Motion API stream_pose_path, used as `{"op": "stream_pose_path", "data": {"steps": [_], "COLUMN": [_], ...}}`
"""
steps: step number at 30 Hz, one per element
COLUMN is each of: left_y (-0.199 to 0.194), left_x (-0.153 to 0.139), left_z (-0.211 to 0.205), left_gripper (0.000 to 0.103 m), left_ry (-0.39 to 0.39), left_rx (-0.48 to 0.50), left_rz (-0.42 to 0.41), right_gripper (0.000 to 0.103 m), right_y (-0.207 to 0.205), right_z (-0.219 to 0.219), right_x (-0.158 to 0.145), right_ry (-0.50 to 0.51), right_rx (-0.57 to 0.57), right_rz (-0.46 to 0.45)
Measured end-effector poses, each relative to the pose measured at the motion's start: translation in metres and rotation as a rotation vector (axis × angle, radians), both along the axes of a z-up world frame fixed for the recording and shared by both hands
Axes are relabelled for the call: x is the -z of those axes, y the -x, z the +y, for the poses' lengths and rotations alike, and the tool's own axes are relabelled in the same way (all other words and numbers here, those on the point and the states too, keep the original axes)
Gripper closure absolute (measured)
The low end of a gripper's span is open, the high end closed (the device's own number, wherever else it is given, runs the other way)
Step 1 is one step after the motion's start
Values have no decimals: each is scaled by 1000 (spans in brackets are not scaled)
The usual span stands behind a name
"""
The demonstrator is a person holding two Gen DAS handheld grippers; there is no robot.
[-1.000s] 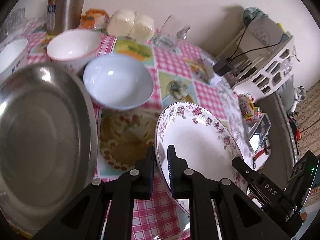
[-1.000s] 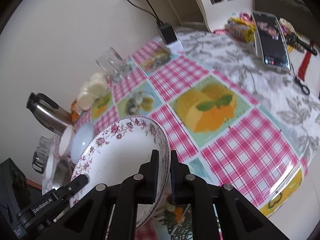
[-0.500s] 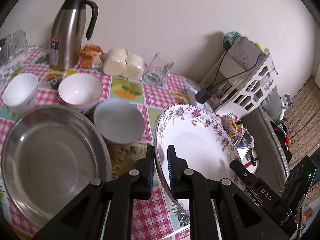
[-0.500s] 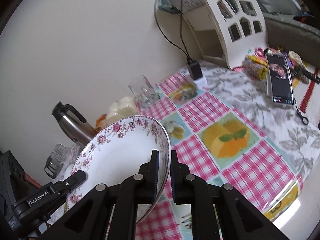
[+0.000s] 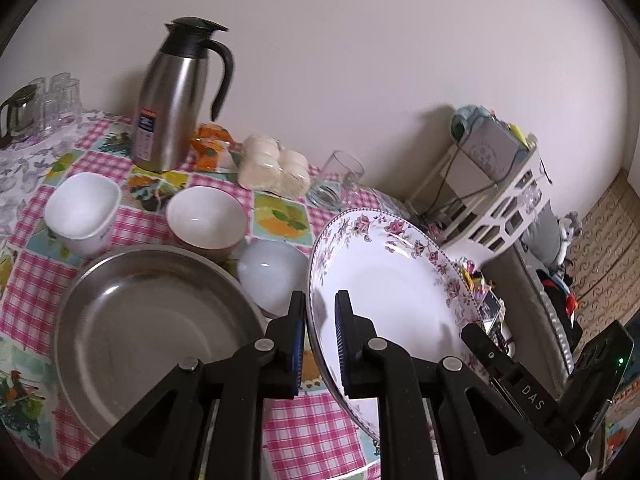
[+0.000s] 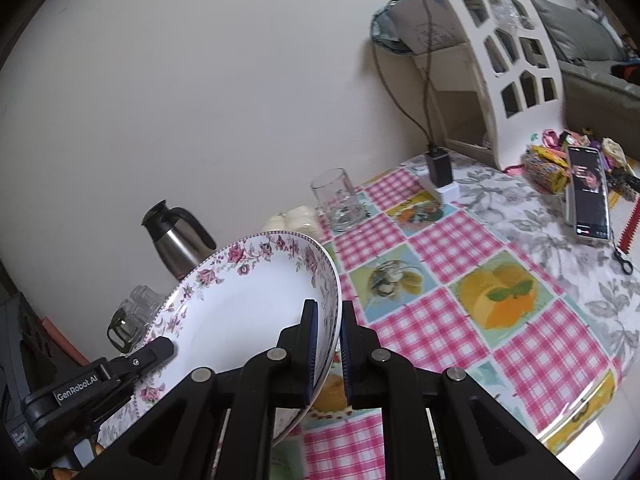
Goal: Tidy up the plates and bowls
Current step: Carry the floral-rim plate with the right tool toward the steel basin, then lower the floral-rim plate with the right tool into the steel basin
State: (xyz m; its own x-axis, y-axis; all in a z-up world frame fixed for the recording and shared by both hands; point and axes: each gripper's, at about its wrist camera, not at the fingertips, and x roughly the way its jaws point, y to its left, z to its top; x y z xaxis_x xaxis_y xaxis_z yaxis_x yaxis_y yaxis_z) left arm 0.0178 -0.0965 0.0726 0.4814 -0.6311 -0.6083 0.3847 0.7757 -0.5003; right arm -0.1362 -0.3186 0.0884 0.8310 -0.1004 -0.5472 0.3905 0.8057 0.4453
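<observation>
Black left tongs [image 5: 321, 304], black right tongs [image 6: 328, 312], blue ribbed pads, silver pivot screws, white lettering

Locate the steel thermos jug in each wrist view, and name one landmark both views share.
Left wrist: the steel thermos jug stands upper left, at the wall behind the bowls.
Right wrist: the same jug sits left of centre, partly hidden behind the floral plate's rim.
Shared landmark: the clear drinking glass on the checked cloth.

Soft daylight is being cast evenly; edges are being bent by fisheye distortion, corners blackened, the far shelf [image 6: 516, 60] slightly blurred.
</observation>
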Motion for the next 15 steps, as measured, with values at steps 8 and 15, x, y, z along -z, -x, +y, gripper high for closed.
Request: {"op": "stream_pose_path", "data": {"steps": [8,15], "left_y": [-8,-18], "left_x": [-6,-7], "left_z": [42,84], "left_gripper": [90,90], "left_ry": [30,58], "left_rx": [-58,-117], "left_rz": [-2,14], "right_gripper": [91,91], "right_y": [-15,-32], "right_z": [36,74], "right_x": [-9,-14], "right_ry": [19,30], "right_rx": [-42,-98], "right_rz": [-20,-34]}}
